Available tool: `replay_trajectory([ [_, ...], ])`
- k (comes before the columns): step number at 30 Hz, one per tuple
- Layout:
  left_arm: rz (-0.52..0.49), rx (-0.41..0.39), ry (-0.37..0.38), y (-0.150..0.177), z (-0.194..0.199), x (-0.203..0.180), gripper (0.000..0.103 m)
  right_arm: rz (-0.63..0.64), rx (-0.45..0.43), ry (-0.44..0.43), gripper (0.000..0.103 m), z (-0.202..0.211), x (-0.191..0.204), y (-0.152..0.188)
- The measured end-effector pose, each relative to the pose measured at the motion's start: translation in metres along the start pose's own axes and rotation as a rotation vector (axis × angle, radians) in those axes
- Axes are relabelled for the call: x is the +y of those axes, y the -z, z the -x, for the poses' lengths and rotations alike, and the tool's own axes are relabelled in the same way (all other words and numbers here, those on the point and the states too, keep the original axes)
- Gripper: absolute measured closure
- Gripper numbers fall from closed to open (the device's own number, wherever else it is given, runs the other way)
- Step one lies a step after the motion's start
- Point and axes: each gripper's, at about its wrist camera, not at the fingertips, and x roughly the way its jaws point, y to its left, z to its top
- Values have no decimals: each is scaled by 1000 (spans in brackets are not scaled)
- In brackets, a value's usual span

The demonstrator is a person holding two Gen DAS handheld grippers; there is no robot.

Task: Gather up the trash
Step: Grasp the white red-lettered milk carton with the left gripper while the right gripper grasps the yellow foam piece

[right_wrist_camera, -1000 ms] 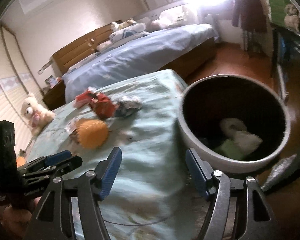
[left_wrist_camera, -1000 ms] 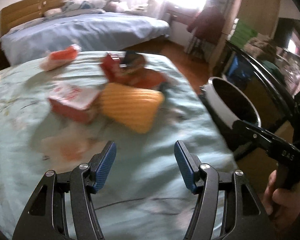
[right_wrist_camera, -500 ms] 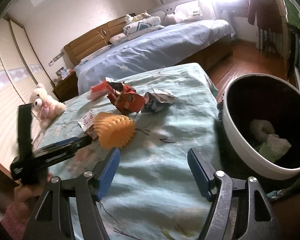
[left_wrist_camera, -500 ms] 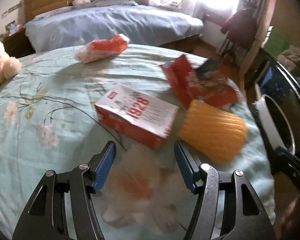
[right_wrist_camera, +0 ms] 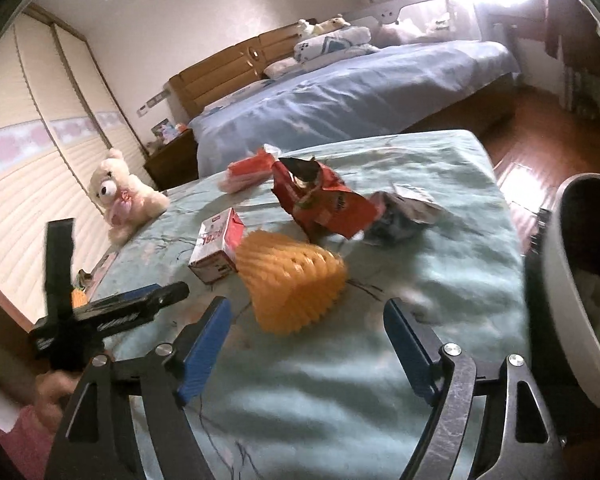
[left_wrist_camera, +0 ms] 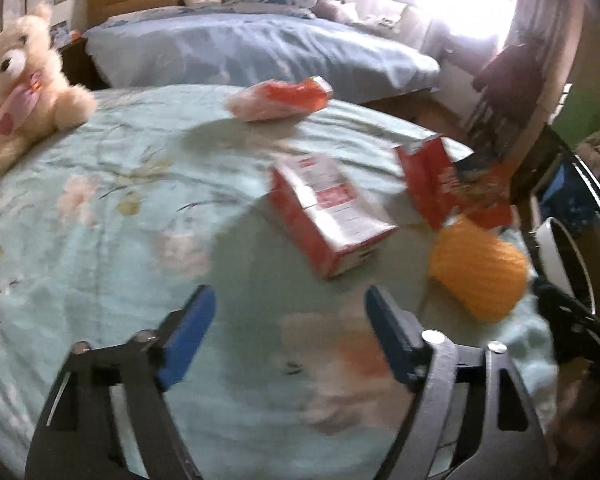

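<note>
Left wrist view is showing the left gripper (left_wrist_camera: 288, 312) spreading wider than a moment ago, empty, with the red carton (left_wrist_camera: 328, 212) now just beyond it. The right gripper (right_wrist_camera: 306, 334) is opening too, nearing the orange foam net (right_wrist_camera: 292, 280); the bin (right_wrist_camera: 580, 292) is waiting at right, so pickups seem imminent.

We note matt floral cloth on the bed (left_wrist_camera: 100, 208); a smooth cardboard carton (left_wrist_camera: 328, 208); a ribbed orange foam net (right_wrist_camera: 292, 280); a glossy crinkled wrapper (right_wrist_camera: 324, 204); a plush bear (left_wrist_camera: 24, 84).

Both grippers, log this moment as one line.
left gripper: opening, empty | right gripper: opening, empty | yellow foam net, carton: on bedspread
</note>
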Motion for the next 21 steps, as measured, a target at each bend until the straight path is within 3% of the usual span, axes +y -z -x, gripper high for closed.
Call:
replay_trajectory([
  [2, -21, -5, 10, -6, -3, -13, 21, -14, 11, -14, 23, -10, -4, -4],
  [8, -34, 20, -52, -23, -27, -31, 21, -83, 66, -64, 25, -39, -16, -12],
  [10, -33, 23, -92, -27, -36, -32, 21, -86, 75, -79, 40, -42, -15, -12],
  [11, -28, 30, -112, -29, -40, -30, 21, -83, 81, -83, 56, -43, -15, -11],
  [12, -18, 35, -115, -29, -43, -27, 24, -79, 83, -77, 61, -42, -14, -10],
  [13, -3, 36, -101, -29, -44, -22, 42, -75, 79, -77, 63, -41, -14, -9],
  [14, 5, 42, -88, -29, -45, -19, 53, -70, 75, -80, 67, -39, -13, -8],
  [21, -7, 13, -11, -14, -23, -8, 55, -61, 64, -85, 72, -18, -9, 3],
])
